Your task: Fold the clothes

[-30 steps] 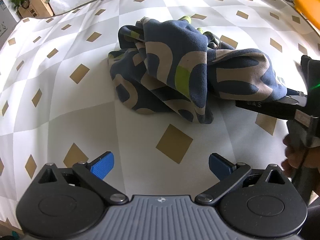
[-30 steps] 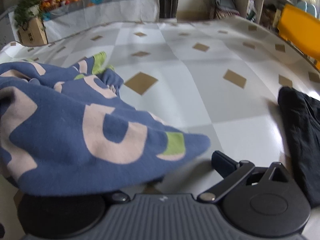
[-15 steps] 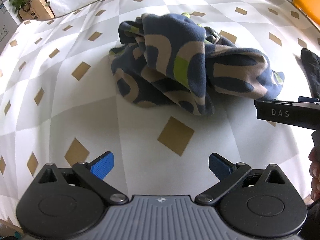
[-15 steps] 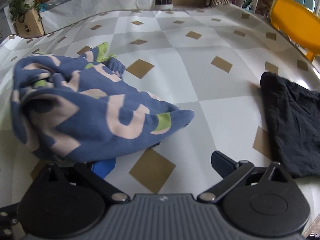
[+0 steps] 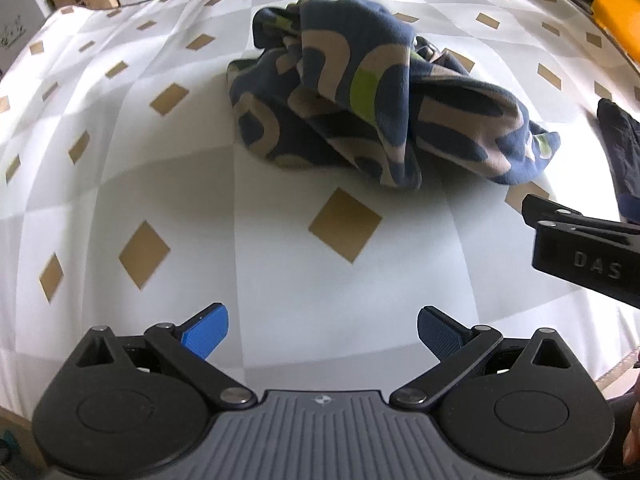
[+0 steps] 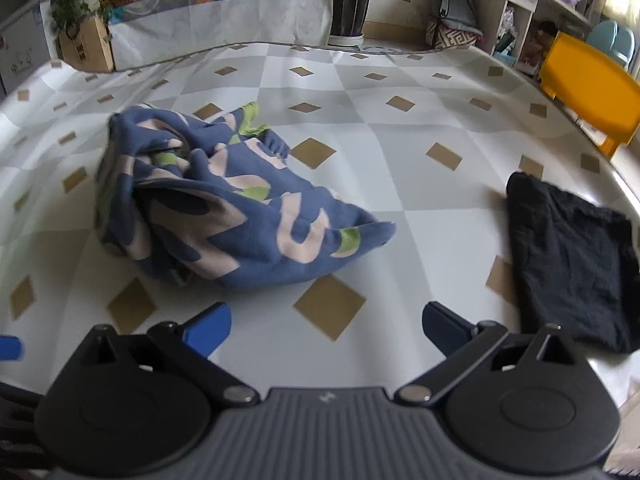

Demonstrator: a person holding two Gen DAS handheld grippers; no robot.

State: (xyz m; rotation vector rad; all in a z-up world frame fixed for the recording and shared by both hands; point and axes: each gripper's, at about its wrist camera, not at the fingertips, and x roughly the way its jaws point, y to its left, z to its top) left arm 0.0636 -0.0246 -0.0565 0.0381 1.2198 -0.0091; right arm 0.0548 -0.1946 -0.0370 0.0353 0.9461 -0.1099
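One crumpled blue garment, tip pointing right, untouched.

Empty, wide-open right tool near crumpled blue garment, w/o contact

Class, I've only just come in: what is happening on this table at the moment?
A person is folding clothes with a two-finger gripper in each hand. The left gripper and the right gripper are both open and hold nothing. A blue patterned garment lies crumpled on the checked tablecloth, ahead of both grippers and touched by neither. A black garment lies flat to the right, apart from it. The blue one is not yet folded.
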